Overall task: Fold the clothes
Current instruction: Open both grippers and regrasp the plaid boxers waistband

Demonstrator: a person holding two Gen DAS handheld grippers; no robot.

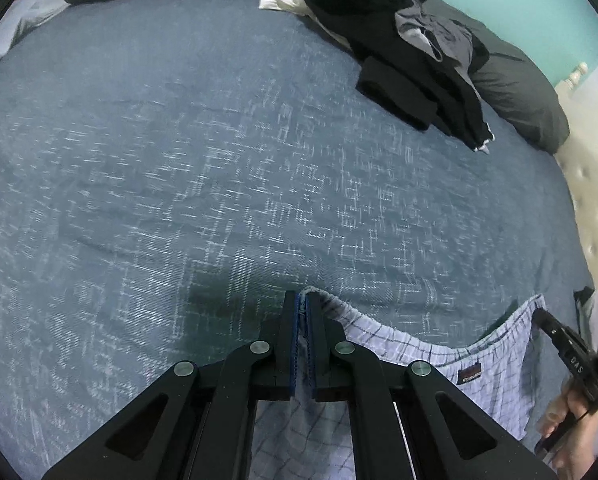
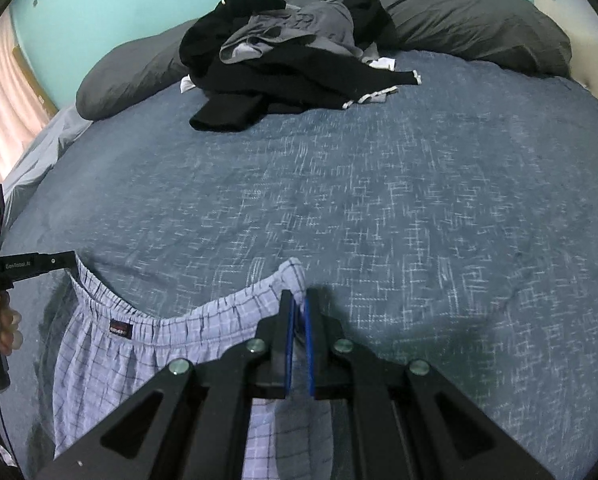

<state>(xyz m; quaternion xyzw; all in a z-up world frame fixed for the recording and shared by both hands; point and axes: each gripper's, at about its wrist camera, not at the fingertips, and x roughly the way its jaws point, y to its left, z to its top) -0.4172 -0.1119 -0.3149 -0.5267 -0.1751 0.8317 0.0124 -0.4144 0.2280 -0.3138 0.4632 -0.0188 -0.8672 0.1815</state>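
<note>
A pair of light blue plaid boxer shorts [image 1: 439,354] with an elastic waistband and a small dark label hangs between my two grippers above the blue bedspread [image 1: 219,160]. My left gripper [image 1: 301,300] is shut on one end of the waistband. My right gripper [image 2: 298,300] is shut on the other end of the shorts [image 2: 139,344]. The right gripper also shows at the right edge of the left wrist view [image 1: 539,316], and the left gripper at the left edge of the right wrist view [image 2: 71,260]. The waistband sags between them.
A heap of black and grey clothes [image 2: 283,52] lies at the head of the bed against dark grey pillows [image 2: 479,20]; it also shows in the left wrist view [image 1: 415,48]. A cream tufted headboard [image 1: 595,200] and a turquoise wall [image 2: 119,0] border the bed.
</note>
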